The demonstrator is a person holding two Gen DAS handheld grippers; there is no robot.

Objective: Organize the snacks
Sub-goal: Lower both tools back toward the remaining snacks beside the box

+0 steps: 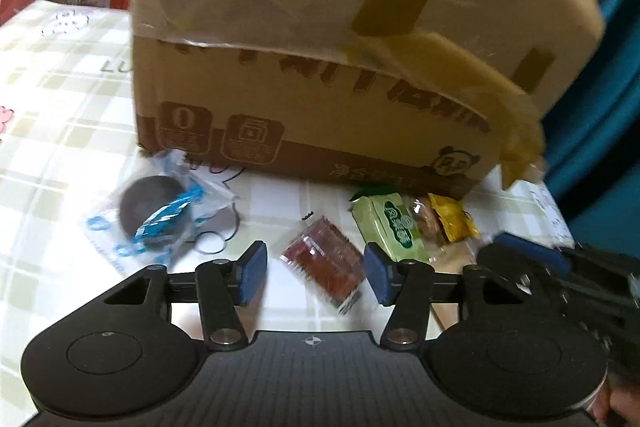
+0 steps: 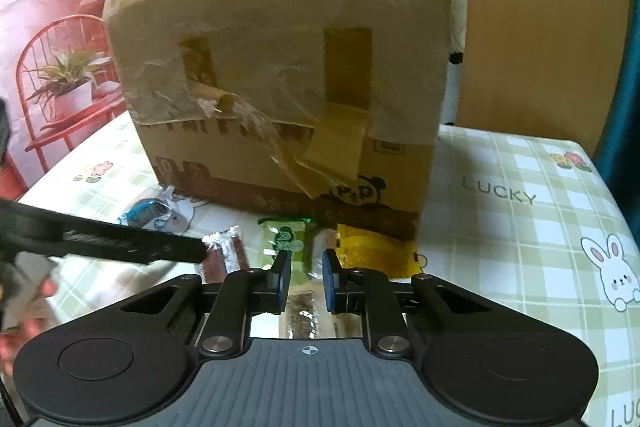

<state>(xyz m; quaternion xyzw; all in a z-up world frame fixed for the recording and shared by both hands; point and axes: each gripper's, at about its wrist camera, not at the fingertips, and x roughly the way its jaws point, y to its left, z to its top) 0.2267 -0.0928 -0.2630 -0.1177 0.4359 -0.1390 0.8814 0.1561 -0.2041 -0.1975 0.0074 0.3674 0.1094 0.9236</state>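
Note:
A taped cardboard box [image 1: 312, 75] stands on the checked tablecloth; it also shows in the right wrist view [image 2: 280, 87]. In front of it lie snack packets: a dark round cookie in a clear-blue wrapper [image 1: 156, 215], a red packet [image 1: 326, 265], a green packet [image 1: 394, 223] and a yellow packet [image 1: 452, 217]. My left gripper [image 1: 316, 277] is open, its fingers either side of the red packet, just above it. My right gripper [image 2: 306, 277] is partly open over a clear packet [image 2: 306, 315], near the green packet [image 2: 286, 239] and yellow packet [image 2: 376, 251]. Whether its pads touch the packet is unclear.
The right gripper's body [image 1: 560, 283] enters the left wrist view at right. The left gripper's body [image 2: 104, 239] crosses the right wrist view at left. A second cardboard panel [image 2: 540, 27] stands behind at right. The tablecloth [image 2: 520, 227] stretches to the right.

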